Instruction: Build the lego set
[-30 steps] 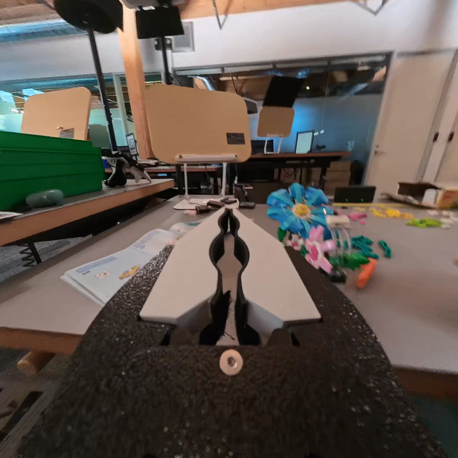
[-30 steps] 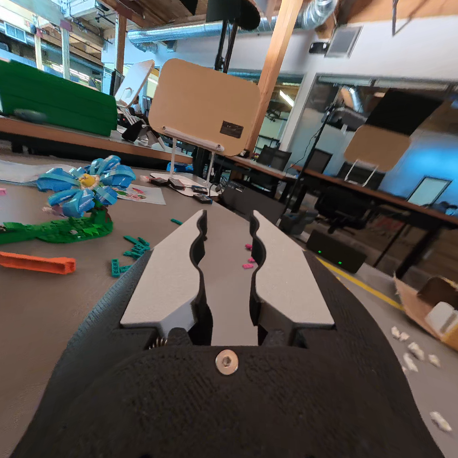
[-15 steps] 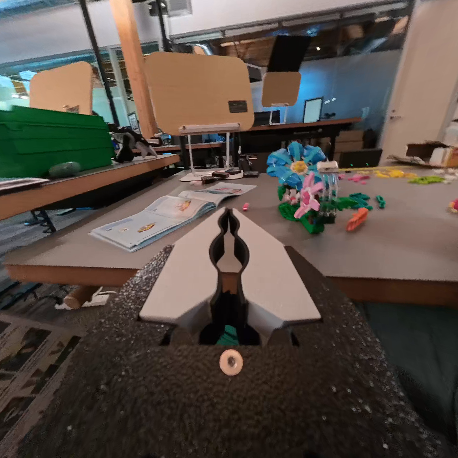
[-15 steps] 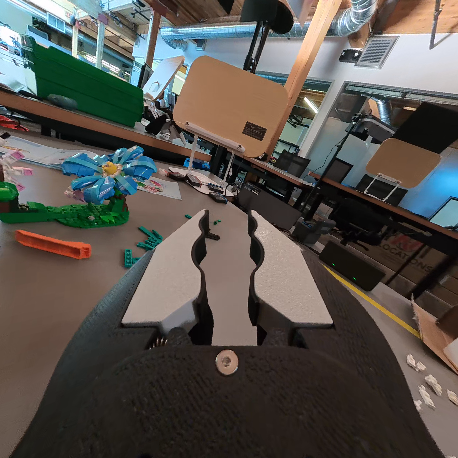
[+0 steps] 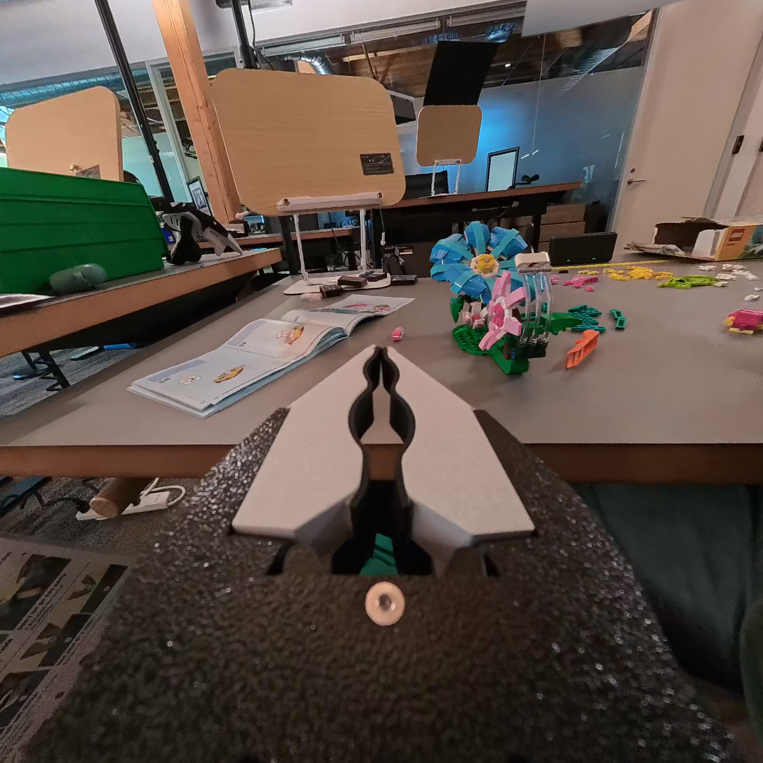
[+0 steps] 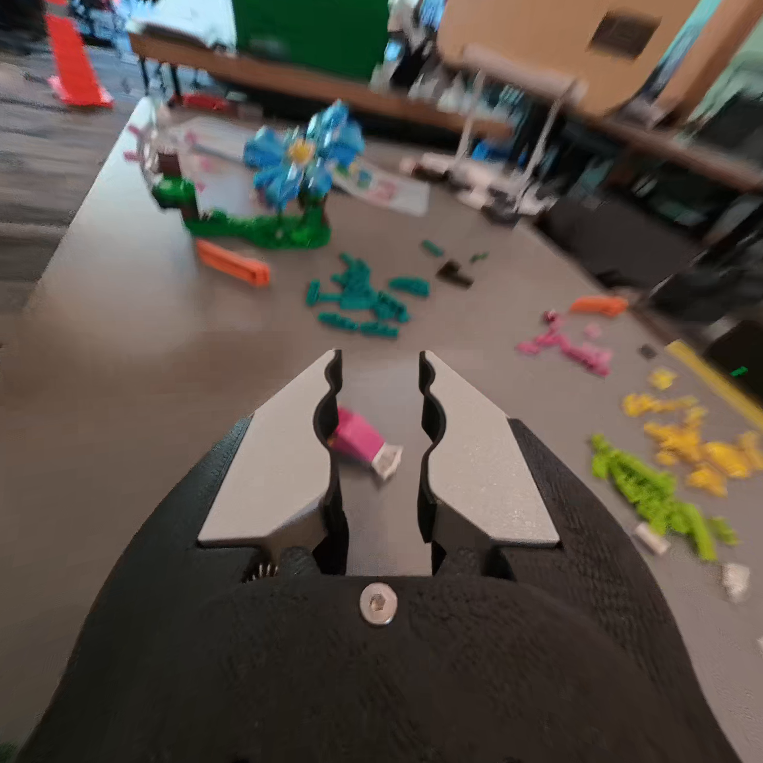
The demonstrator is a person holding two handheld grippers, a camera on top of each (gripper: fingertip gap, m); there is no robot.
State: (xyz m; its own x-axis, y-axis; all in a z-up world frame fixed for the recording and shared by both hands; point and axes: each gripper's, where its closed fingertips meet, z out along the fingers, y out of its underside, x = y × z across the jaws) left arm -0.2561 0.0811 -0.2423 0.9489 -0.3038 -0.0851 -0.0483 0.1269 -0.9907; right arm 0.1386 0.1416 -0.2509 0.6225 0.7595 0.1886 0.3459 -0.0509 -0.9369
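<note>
My left claw [image 5: 380, 354] is closed on nothing, tips together, held off the near edge of the table [image 5: 619, 396]. My right claw [image 6: 380, 359] is open above the table, with a pink piece [image 6: 359, 439] lying between its fingers; view blurred. Beyond it: teal pieces [image 6: 359, 295], an orange piece [image 6: 233, 263], then the flower model [image 6: 289, 181] standing upright. Pink [image 6: 569, 349], yellow [image 6: 693, 441] and lime [image 6: 652, 491] pieces lie to the right. An open booklet [image 5: 247, 359] lies left of the model.

Open-plan office: rows of desks [image 5: 487, 196], glass partitions [image 5: 557, 136], exposed ducts.
</note>
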